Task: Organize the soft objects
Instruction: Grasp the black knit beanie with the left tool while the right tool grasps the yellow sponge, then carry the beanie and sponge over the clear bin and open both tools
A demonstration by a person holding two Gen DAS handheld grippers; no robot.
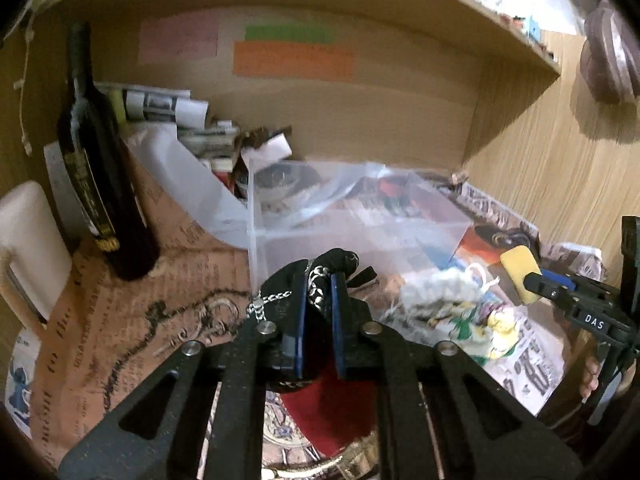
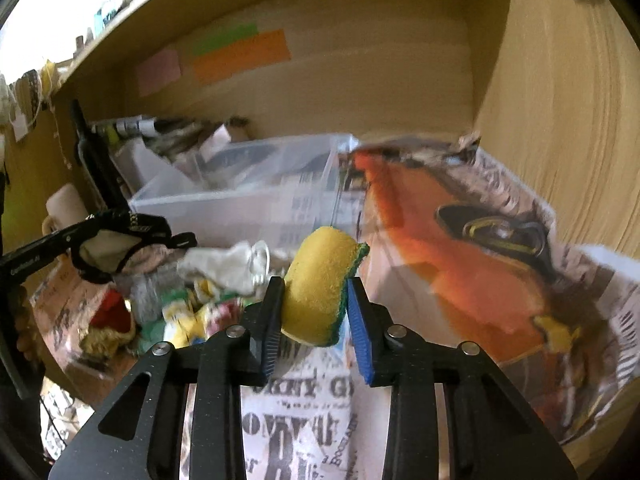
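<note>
My left gripper (image 1: 319, 280) is shut on a black fabric piece with silver trim and a chain (image 1: 320, 268), held just in front of the clear plastic bin (image 1: 360, 224). It also shows in the right wrist view (image 2: 120, 240). My right gripper (image 2: 316, 284) is shut on a yellow sponge with a green scrub side (image 2: 320, 284), held above the newspaper, near the bin (image 2: 240, 196). The sponge also shows in the left wrist view (image 1: 518, 272). A pile of soft items, white cloth (image 1: 436, 288) and a floral cloth (image 1: 472, 324), lies between the grippers.
A dark wine bottle (image 1: 100, 184) stands at the left beside a white mug (image 1: 24, 248). Rolled papers and clutter (image 1: 180, 112) fill the back of the wooden shelf. A red item (image 1: 332, 412) lies below my left gripper. Newspaper (image 2: 480, 248) covers the surface.
</note>
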